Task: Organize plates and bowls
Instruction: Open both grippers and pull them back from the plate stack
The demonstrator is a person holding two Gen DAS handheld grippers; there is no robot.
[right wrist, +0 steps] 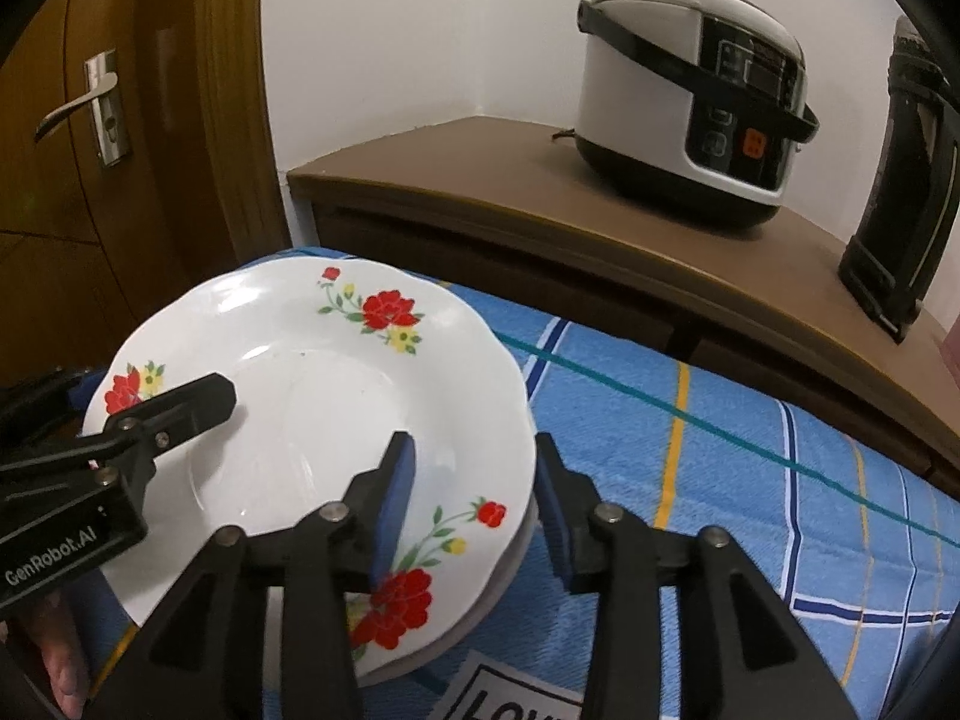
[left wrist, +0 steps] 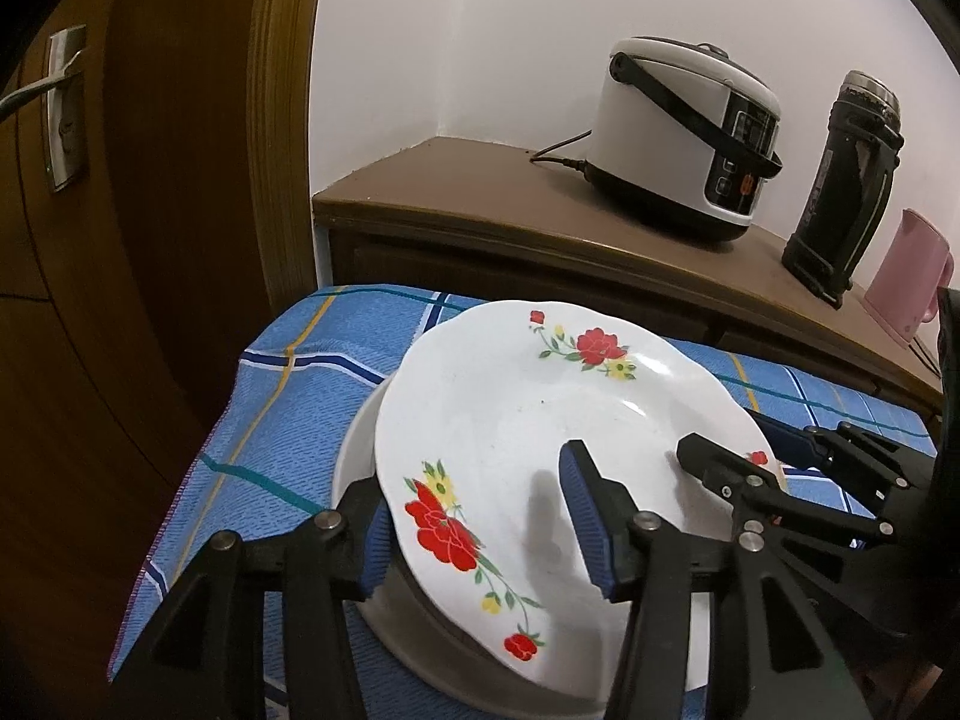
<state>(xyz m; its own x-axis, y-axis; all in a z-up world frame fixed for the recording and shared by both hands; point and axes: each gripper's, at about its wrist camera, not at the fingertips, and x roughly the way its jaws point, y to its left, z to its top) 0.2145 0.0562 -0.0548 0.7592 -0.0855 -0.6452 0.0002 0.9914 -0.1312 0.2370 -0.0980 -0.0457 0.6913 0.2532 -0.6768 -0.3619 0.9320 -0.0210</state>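
Observation:
A white plate with red and yellow flowers [left wrist: 510, 420] [right wrist: 312, 396] lies on top of a stack; the grey-white rim of a lower plate [left wrist: 357, 450] [right wrist: 510, 558] shows beneath it. My left gripper [left wrist: 480, 516] [right wrist: 153, 390] straddles one side of the top plate's rim, one finger above the plate and one outside it, with a gap at the pads. My right gripper [right wrist: 474, 468] [left wrist: 732, 450] straddles the opposite side of the rim the same way. Both are open, with the rim between their jaws.
The stack sits on a blue checked tablecloth [right wrist: 690, 480] [left wrist: 288, 396] near its left edge. Behind it a brown cabinet [right wrist: 480, 180] carries a rice cooker [left wrist: 684, 132], a black flask [left wrist: 840, 180] and a pink kettle [left wrist: 906, 276]. A wooden door [left wrist: 120, 180] stands at the left.

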